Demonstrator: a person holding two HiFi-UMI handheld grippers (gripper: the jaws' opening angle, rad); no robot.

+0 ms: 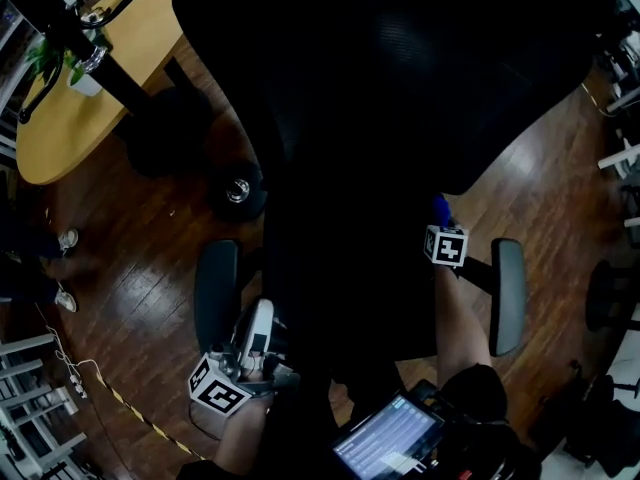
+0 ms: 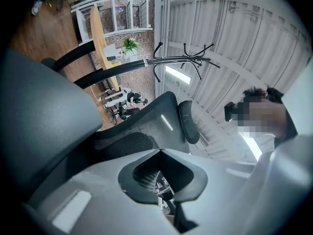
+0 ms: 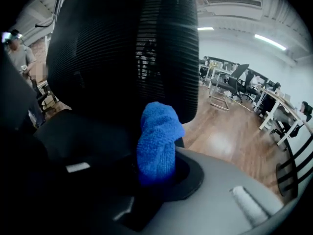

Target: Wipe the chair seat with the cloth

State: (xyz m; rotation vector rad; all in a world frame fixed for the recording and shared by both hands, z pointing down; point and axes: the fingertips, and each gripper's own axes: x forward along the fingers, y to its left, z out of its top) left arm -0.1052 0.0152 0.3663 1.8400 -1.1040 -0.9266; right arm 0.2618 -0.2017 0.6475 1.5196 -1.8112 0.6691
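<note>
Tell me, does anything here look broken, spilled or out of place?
Nothing stands out. The chair stands upright and looks intact, no spill shows on the wooden floor, and the blue cloth is simply bunched in the right claw.

Chair seat v. dark in head view; cloth mostly behind R gripper

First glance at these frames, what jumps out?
The black mesh chair fills the middle of the head view. The bright blue cloth stands out against it, clamped in the right gripper in front of the chair's back. The left gripper, jaws together and empty, sits by the armrest at the head view's left.
</note>
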